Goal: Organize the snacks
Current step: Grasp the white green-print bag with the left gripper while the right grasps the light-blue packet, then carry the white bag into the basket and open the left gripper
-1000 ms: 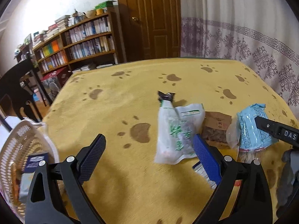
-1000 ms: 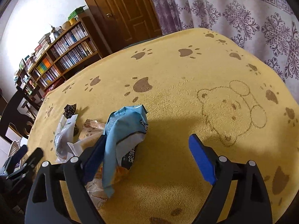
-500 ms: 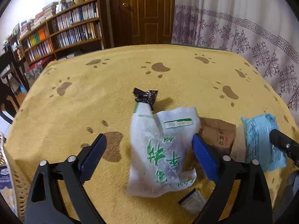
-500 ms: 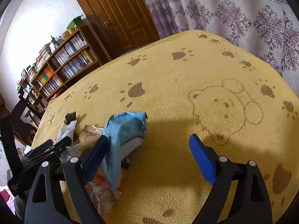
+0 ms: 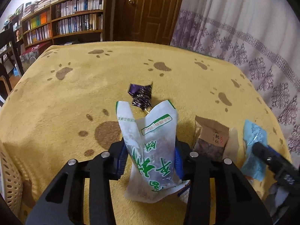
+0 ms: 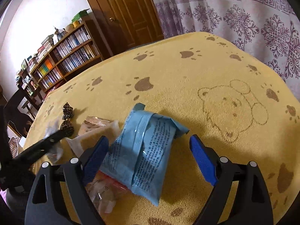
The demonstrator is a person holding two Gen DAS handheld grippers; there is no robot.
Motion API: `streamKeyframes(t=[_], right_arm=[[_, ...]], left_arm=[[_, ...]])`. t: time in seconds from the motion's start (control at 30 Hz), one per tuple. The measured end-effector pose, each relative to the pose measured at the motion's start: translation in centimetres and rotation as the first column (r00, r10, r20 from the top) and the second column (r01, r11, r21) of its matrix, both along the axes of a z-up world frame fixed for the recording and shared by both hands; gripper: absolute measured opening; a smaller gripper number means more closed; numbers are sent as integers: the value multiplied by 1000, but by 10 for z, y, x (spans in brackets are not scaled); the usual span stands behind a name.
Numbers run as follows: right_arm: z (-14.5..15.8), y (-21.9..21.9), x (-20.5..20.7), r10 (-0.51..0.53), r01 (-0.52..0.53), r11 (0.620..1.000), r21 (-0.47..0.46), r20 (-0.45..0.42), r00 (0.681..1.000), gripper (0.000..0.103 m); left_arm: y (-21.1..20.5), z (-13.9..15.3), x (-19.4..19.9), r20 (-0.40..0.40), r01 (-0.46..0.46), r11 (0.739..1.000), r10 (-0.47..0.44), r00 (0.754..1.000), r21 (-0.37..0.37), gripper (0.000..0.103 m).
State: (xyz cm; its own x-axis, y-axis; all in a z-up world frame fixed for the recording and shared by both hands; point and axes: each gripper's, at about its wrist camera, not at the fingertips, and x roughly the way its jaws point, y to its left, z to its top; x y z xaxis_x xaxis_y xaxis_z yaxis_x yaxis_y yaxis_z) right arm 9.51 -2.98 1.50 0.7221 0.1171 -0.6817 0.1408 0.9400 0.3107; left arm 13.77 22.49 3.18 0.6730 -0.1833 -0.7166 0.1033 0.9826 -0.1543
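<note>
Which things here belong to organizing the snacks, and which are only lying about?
Job: white snack bag with green print in left tongs; light blue snack packet; brown paper snack pouch; cream perforated basket.
Lying about: wooden bookshelf; patterned curtain.

The left gripper, at the bottom centre of its frame, is built of matte black angular arms with triangular cut-outs, round silver screws at the joints and ribbed blue pads. The right gripper, low in its frame, has the same black frame, silver screws and textured blue pads.
</note>
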Motion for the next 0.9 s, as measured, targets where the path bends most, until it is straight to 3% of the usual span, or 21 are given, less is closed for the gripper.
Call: streamKeyframes(t=[0.37,0.6,0.8,0.9], right_arm=[[-5,2,4,11,-11,1000,1,-13,1000,88],[-3,12,8,16,-17,999,-52,-14,1000,88],[-7,21,28,-19,9,992,-128,-79,997,88],[-7,21,28,-37,26,989,-146,-73,997,82]], left_arm=[[20,45,-19,100,-44,999,45,994,-15,40],[24,67,-31,156,-49,998,53,986,-28,40],[32,80,-37,186,-68,997,74,980,-39,40],[37,83,-39,194,-83,996,89,977,-41,40]])
